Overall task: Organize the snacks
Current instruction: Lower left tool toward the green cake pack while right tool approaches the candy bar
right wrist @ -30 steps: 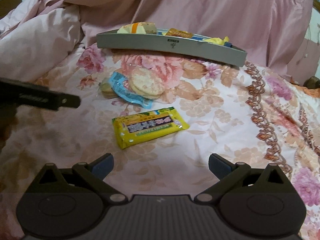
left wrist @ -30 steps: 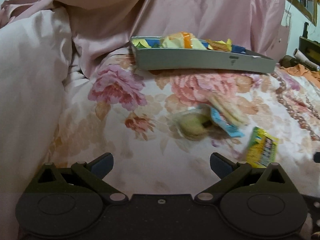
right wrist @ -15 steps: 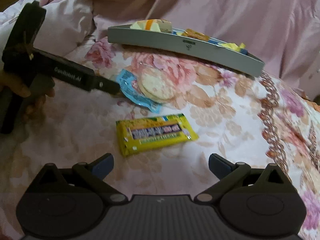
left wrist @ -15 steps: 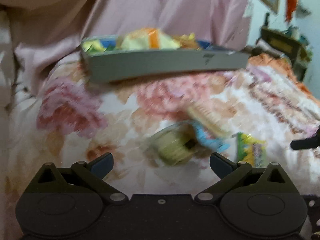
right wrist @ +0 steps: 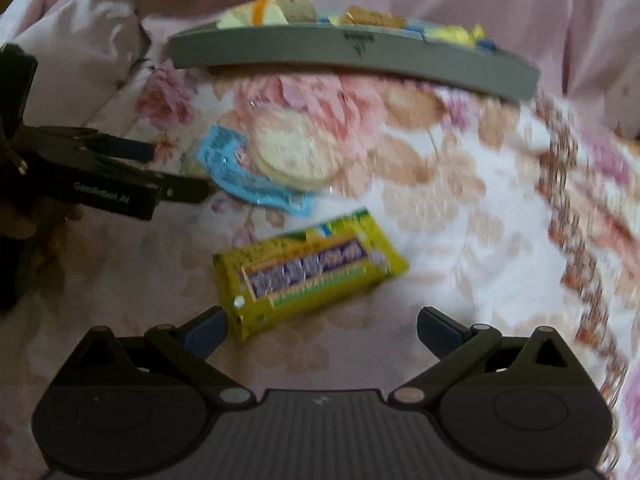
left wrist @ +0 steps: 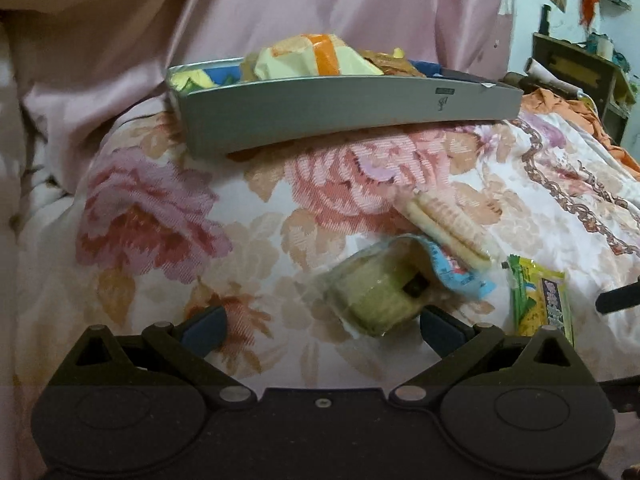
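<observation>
On the floral bedspread [left wrist: 256, 216] a grey tray [left wrist: 352, 116] sits toward the far edge of the bed against pink bedding [left wrist: 280, 12], heaped with wrappers; a pale yellow packet with an orange band [left wrist: 316, 60] tops the pile. A small dark mark and label show on the tray's front wall, too small to read. Nearer lie three loose snacks: a clear-wrapped greenish-yellow cake [left wrist: 380, 292], a blue-ended pack of round crackers [right wrist: 296, 152] touching it, and a yellow bar [right wrist: 308, 272] with a purple band of lettering, blurred and unreadable in both views. The left gripper [left wrist: 322, 322] has its fingers spread wide, empty, with the cake just ahead and close to the right-hand finger [left wrist: 440, 330]. In the right wrist view that same tool enters from the left edge, a hand [right wrist: 20, 220] around its handle, white lettering on its black side that seems to begin "Gen" but is too smeared to read fully. The right gripper [right wrist: 320, 326] is likewise spread wide and empty, hanging over the bed with the yellow bar's near corner just beside its left finger [right wrist: 204, 330]; whether they touch cannot be told.
</observation>
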A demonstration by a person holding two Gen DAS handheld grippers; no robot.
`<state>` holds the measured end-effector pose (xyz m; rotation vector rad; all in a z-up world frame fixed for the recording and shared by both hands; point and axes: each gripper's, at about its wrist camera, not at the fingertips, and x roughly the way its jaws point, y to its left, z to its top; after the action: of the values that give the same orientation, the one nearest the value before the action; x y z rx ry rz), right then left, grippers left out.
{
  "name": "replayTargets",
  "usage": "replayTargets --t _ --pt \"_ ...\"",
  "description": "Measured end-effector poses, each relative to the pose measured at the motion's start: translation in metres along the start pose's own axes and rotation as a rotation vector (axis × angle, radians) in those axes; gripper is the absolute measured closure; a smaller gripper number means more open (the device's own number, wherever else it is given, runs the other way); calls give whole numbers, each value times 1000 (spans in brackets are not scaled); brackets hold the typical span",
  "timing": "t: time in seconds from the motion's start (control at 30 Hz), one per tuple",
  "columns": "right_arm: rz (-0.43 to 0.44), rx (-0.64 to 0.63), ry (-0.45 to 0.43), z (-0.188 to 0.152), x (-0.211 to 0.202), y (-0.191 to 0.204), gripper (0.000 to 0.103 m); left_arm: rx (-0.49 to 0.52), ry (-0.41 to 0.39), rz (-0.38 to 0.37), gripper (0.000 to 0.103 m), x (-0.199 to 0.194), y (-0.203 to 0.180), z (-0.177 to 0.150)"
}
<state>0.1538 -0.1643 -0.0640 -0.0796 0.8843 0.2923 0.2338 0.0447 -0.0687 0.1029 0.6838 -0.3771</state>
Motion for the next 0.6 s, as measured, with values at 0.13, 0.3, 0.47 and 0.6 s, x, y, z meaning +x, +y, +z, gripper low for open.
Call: replayTargets --t 0.13,0.3,0.47,0.6 --pt "88 83 9 6 -3 -7 0 85 -33 -22 1 4 -8 4" --pt "60 116 48 17 6 -9 0 232 -65 -99 1 6 -20 5" --pt "71 217 88 31 17 -19 0 307 -26 -169 1 16 -28 0" --pt "35 190 92 36 21 -18 0 302 -12 -217 4 15 -26 3"
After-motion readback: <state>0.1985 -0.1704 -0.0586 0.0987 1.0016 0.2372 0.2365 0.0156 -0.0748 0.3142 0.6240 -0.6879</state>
